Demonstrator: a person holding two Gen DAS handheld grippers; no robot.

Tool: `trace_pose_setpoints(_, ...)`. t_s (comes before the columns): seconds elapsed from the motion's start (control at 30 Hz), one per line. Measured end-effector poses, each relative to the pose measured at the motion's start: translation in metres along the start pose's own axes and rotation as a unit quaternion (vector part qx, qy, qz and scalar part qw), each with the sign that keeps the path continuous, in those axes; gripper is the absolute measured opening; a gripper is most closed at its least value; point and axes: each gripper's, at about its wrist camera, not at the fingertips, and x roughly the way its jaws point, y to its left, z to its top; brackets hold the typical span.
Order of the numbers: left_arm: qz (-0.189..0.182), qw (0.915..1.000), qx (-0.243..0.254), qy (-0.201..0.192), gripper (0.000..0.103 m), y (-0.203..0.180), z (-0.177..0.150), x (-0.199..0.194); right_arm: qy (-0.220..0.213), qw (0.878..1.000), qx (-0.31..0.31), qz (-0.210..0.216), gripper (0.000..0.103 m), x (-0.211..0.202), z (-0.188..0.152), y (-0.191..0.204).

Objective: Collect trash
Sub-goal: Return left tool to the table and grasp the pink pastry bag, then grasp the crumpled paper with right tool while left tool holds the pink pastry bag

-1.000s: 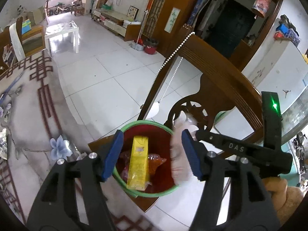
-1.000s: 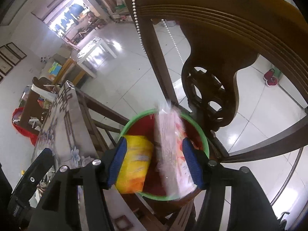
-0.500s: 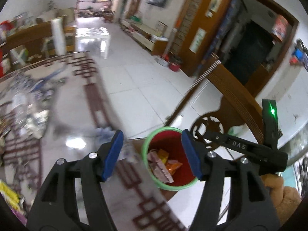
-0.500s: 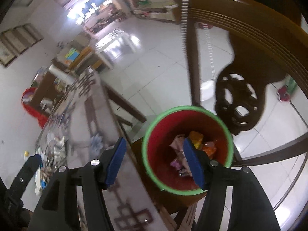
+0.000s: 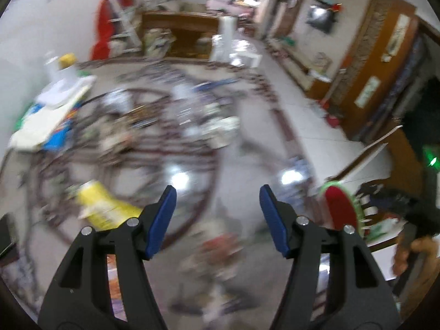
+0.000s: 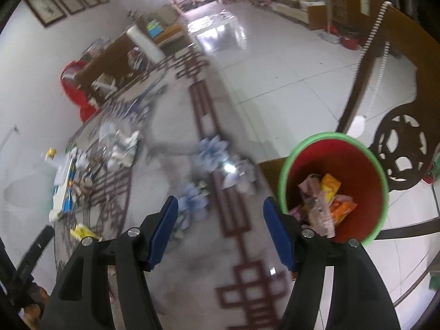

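A red bin with a green rim (image 6: 365, 162) stands on a chair seat beside the table and holds several wrappers (image 6: 324, 200). It also shows at the right of the blurred left wrist view (image 5: 339, 209). My right gripper (image 6: 220, 217) is open and empty over the patterned table (image 6: 176, 247), just left of the bin. My left gripper (image 5: 216, 209) is open and empty above the table. A yellow packet (image 5: 103, 206) lies left of its fingers and also shows in the right wrist view (image 6: 82, 232). A blurred reddish wrapper (image 5: 220, 250) lies below the left gripper.
A carved wooden chair back (image 6: 398, 137) with a bead string (image 6: 371, 35) rises behind the bin. Scattered clutter (image 6: 118, 145) and a stack of papers (image 5: 55, 110) cover the table's far side. Tiled floor (image 6: 288, 63) lies beyond the table edge.
Both grippers dropped their trash into the bin and swung left, away from it, over the table. Both stay open and empty. The left view is now motion-blurred.
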Motion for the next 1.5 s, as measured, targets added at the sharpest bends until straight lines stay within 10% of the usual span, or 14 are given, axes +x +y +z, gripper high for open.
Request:
trace_pose_setpoints(0.23,0.053,0.9958,-0.026,0.071,0.060,0.086,-0.063,-0.009,0.027,0.999,-0.034,0.008,0.063,0.019,-0.017,0.049)
trace_pose_setpoints(0.5,0.009,0.9900,-0.075,0.119,0.073,0.119,-0.096,0.019,0.046,0.995,-0.084,0.002,0.063,0.032,-0.040,0.106)
trace_pose_setpoints(0.73,-0.029,0.9910,-0.010,0.130,0.084,0.108,-0.092,0.034,0.058,0.994,-0.096,-0.009,0.063,0.035,-0.059,0.129)
trace_pose_setpoints(1.03,-0.043,0.9903,0.012,0.132,0.037,0.128,-0.078,0.037,0.065,0.995,-0.076,-0.019,0.063,0.041,-0.080,0.143)
trace_pose_setpoints(1.5,-0.015,0.9948,0.015,0.099,0.035,0.177,-0.052,0.034,0.102,0.988,-0.117,-0.007,0.065,0.072,-0.104,0.190)
